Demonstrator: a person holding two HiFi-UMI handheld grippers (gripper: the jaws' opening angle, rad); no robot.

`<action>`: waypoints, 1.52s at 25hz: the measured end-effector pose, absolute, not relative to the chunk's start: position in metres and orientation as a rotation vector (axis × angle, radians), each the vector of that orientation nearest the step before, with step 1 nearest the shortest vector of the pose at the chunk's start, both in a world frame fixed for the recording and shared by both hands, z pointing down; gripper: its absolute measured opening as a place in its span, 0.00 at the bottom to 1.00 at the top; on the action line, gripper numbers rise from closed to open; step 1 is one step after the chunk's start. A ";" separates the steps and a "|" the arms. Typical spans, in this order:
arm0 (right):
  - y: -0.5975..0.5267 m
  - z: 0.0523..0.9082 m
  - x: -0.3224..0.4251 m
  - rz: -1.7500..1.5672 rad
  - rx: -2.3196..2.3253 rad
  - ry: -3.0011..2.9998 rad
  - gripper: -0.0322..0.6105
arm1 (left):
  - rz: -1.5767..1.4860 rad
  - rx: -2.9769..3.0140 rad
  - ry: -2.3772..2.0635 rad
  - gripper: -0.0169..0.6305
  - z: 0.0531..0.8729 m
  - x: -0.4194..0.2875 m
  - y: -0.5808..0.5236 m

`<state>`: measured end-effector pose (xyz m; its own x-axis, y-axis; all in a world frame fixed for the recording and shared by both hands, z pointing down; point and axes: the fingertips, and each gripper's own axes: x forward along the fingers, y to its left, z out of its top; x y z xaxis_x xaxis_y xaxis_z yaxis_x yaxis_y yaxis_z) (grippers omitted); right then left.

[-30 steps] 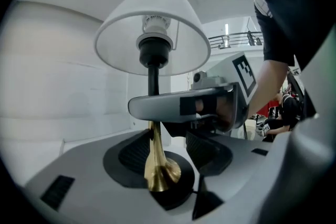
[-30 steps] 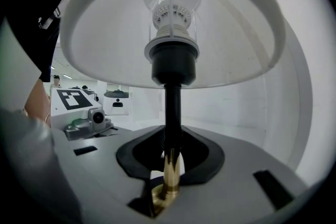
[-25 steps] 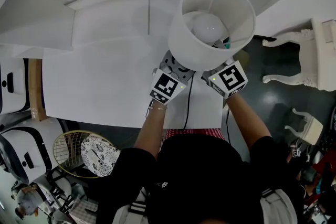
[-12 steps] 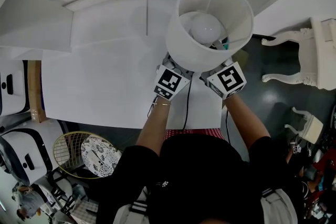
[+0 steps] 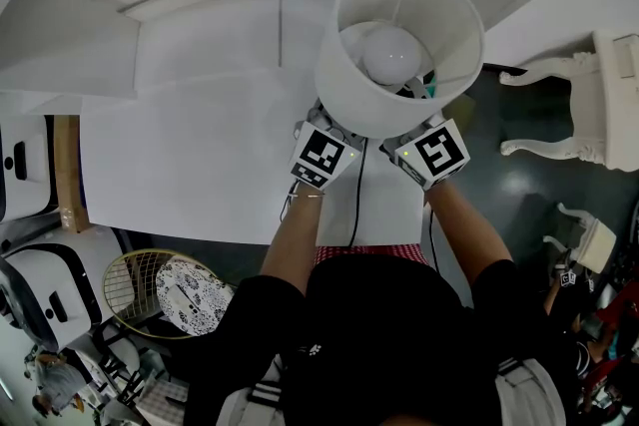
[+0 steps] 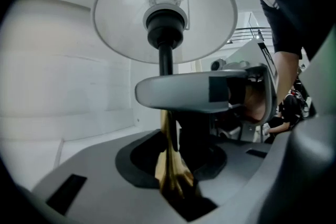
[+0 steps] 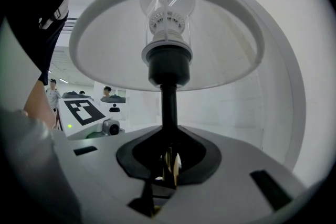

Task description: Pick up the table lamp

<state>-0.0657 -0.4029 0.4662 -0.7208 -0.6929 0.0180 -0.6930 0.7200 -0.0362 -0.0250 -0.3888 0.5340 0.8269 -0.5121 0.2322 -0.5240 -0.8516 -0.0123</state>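
Table lamp (image 5: 344, 85): sitting over the near right part of the white table (image 5: 200, 155). Its shade is hiding the base from above, so whether the base is resting on the top cannot be told.
Stem (image 7: 169, 107): black, running upright from the shade down between both pairs of jaws.
Right gripper (image 7: 167, 165): pinching the stem just under the shade.
Left gripper (image 6: 176, 176): its jaws have just been closing with the stem between them, and now seem to be pressing on it lower down.
Cord (image 5: 353, 205): trailing over the near table edge toward the person.
Risk: the top-heavy lamp is likely to swing or slip on its thin, smooth stem if the two grips are pulling unevenly. The cord could snag.
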 end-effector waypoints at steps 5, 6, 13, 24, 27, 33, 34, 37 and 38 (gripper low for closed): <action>-0.402 0.467 -0.065 0.082 1.188 -2.919 0.15 | 0.380 2.981 -0.804 0.20 0.534 -0.026 -0.389; -0.403 0.467 -0.065 0.082 1.188 -2.918 0.15 | 0.377 2.977 -0.803 0.20 0.534 -0.026 -0.389; -0.400 0.467 -0.064 0.086 1.185 -2.914 0.15 | 0.389 2.959 -0.825 0.19 0.533 -0.026 -0.388; -0.396 0.458 -0.062 0.107 1.185 -2.924 0.15 | 0.408 2.947 -0.822 0.19 0.524 -0.024 -0.383; -0.396 0.454 -0.063 0.118 1.180 -2.932 0.15 | 0.433 2.947 -0.829 0.19 0.520 -0.025 -0.383; -0.390 0.440 -0.067 0.082 1.147 -2.947 0.15 | 0.426 2.924 -0.874 0.19 0.508 -0.028 -0.380; -0.389 0.438 -0.068 0.074 1.143 -2.945 0.15 | 0.422 2.918 -0.879 0.19 0.505 -0.028 -0.379; -0.388 0.433 -0.069 0.087 1.147 -2.928 0.15 | 0.414 2.910 -0.882 0.19 0.499 -0.030 -0.377; -0.387 0.432 -0.069 0.104 1.152 -2.921 0.15 | 0.411 2.911 -0.882 0.19 0.497 -0.030 -0.376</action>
<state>-0.0685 -0.3873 0.4319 -0.7310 -0.6820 0.0240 -0.6820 0.7288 -0.0614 -0.0299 -0.3759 0.4975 0.7993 -0.5345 0.2747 -0.5539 -0.8325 -0.0082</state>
